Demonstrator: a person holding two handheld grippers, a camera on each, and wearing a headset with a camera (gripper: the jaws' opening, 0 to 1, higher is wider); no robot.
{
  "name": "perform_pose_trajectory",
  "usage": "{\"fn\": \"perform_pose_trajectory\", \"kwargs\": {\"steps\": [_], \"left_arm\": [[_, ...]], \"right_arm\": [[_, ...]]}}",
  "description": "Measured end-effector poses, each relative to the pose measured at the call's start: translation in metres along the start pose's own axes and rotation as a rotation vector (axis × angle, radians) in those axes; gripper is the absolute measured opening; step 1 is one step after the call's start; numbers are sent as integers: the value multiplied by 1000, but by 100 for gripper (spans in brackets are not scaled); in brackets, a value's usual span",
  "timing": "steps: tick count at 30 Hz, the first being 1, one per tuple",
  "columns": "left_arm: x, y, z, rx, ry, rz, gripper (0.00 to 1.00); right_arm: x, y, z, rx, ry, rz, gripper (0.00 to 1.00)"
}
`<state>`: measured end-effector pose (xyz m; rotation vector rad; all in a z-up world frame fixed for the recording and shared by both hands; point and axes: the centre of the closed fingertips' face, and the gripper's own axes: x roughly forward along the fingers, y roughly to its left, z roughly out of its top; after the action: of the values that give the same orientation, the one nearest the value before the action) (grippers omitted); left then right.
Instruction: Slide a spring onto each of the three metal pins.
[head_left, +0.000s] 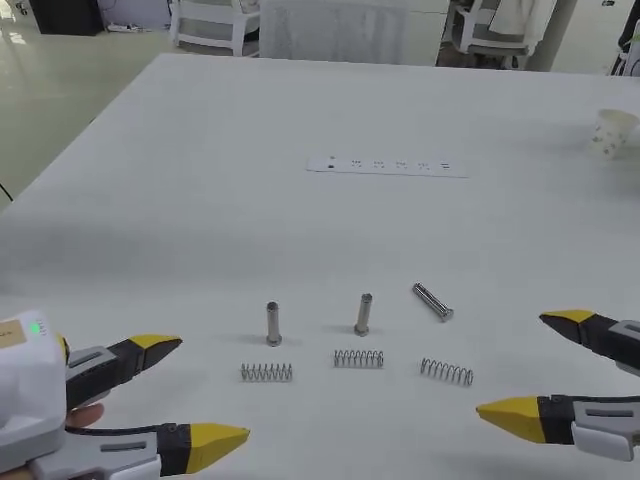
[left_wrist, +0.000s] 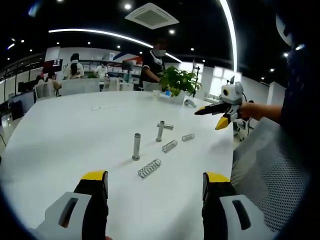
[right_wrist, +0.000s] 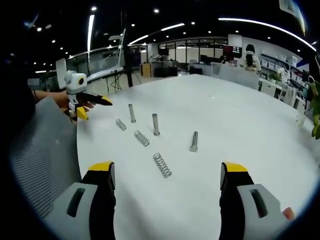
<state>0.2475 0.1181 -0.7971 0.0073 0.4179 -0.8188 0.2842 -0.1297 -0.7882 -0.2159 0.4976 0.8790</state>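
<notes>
right gripper (head_left: 512, 363) cut by frame edge, white strip (head_left: 388, 167) markings too small to read

I read bare bench (head_left: 200, 220) directly ahead of the left tongs (head_left: 214, 388) up to the left spring (head_left: 267, 372), and ahead of the right tongs (head_left: 510, 363) up to the right spring (head_left: 446, 372). Between the two tongs the middle spring (head_left: 358, 358) completes a row, with bare gaps between neighbours. Just beyond the row, the left pin (head_left: 273, 324) and middle pin (head_left: 364, 314) stand upright as obstacles; the third pin (head_left: 432, 301) lies flat. Beyond the pins the surface is free as far as a power strip (head_left: 388, 166). A paper cup (head_left: 613, 131) stands well beyond the right tongs.
</notes>
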Motion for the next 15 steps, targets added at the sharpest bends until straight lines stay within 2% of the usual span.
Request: {"fn": "perform_pose_trajectory", "kwargs": {"steps": [11, 15], "left_arm": [[-2, 1, -1, -1, 1, 3, 73], [-2, 1, 0, 0, 0, 3, 73]], "right_arm": [[4, -5, 12, -21, -11, -6, 87], [5, -4, 10, -27, -3, -3, 86]]}}
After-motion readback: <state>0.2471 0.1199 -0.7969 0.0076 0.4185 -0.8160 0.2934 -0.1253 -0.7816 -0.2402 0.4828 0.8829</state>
